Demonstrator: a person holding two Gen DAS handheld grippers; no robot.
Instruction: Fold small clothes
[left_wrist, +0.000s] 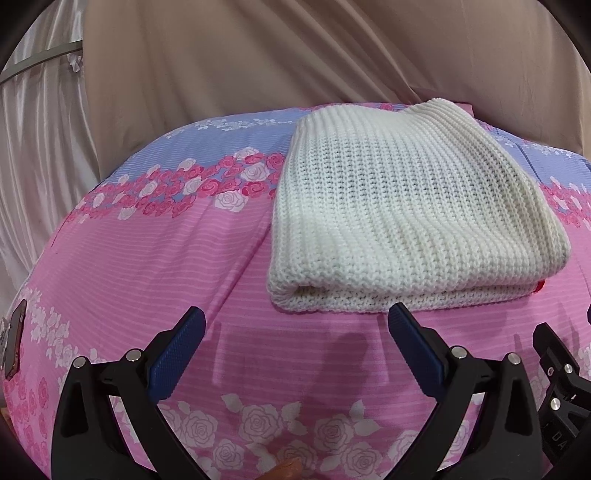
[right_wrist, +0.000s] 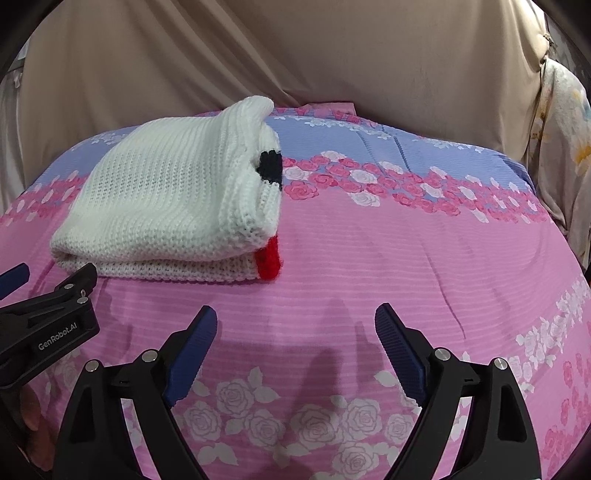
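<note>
Left wrist view: the left gripper (left_wrist: 295, 325) stands wide and empty, the folded white knit garment (left_wrist: 410, 221) just ahead of its fingertips on the floral bedspread (left_wrist: 147, 258). The right gripper (right_wrist: 295, 321) gapes empty too, garment ahead-left. Snagging one loose layer could undo the fold.

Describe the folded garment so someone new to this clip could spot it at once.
Start from the pink floral bedsheet that fills both views. On it, ahead of both open grippers, lies a folded white knit. It is the only garment on the sheet, chunky and ribbed, with a black patch and a red patch at its right edge.
</note>
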